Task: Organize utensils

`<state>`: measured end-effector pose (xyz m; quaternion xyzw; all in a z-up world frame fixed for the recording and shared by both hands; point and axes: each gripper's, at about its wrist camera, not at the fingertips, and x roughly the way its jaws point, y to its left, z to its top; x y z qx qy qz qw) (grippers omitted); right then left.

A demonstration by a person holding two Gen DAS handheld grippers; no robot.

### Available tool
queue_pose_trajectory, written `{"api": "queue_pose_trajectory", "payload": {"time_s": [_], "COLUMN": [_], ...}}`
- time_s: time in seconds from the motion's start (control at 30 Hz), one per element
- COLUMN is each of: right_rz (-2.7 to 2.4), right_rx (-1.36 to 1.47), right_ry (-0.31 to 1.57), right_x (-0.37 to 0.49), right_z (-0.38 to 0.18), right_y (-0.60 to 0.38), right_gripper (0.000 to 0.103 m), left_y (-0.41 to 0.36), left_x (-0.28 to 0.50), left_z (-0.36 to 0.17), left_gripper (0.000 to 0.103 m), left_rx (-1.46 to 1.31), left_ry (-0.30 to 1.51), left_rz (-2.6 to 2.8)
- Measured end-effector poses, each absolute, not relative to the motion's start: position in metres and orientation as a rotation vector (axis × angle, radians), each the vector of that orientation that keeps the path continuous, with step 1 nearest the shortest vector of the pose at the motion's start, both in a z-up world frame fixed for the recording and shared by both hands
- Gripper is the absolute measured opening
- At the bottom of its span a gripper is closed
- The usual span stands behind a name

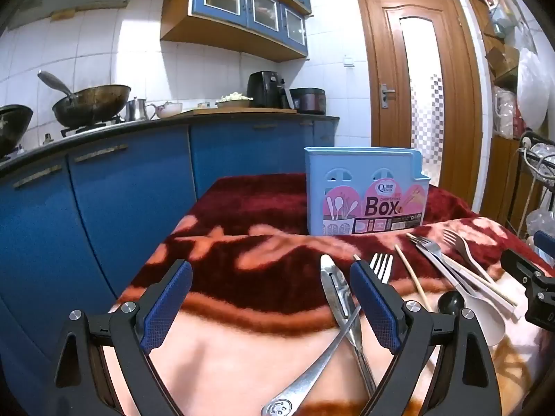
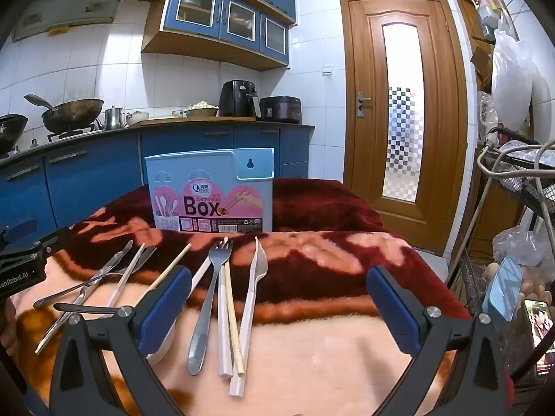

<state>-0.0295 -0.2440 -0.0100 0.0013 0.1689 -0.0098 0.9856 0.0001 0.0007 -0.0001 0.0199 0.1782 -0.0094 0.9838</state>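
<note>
A light blue chopsticks box [image 1: 366, 194] stands upright at the back of a red and peach blanket [image 1: 242, 242]; it also shows in the right wrist view [image 2: 211, 190]. Loose utensils lie in front of it: a metal peeler [image 1: 338, 287], a metal spoon [image 1: 312, 371], a metal fork [image 2: 208, 298], a white fork [image 2: 255, 294], chopsticks [image 2: 230, 308], a black spoon [image 1: 450, 301] and a white spoon [image 1: 485, 315]. My left gripper [image 1: 270, 306] is open above the blanket, left of the utensils. My right gripper [image 2: 279, 310] is open, with the fork and chopsticks between its fingers, lower down.
A blue kitchen counter [image 1: 104, 180] with woks and appliances runs along the left and back. A wooden door [image 2: 404, 118] stands behind the table. A wire rack [image 2: 520, 180] with bags and a phone [image 2: 541, 329] is at the right edge.
</note>
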Motion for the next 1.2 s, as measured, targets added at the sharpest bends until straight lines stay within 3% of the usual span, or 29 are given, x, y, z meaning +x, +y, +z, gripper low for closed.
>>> {"api": "queue_pose_trajectory", "payload": {"time_s": [1.2], "right_rz": [-0.020], "right_rx": [0.004], "right_ry": [0.340], "right_x": [-0.0292], "right_z": [-0.0098], "right_y": [-0.2445], "right_gripper": [0.103], "left_y": [0.0007], "left_x": [-0.0003], "left_z": [0.0000], "left_gripper": [0.093], "left_rx": [0.042], "left_ry": [0.357], "left_rz": [-0.018]}}
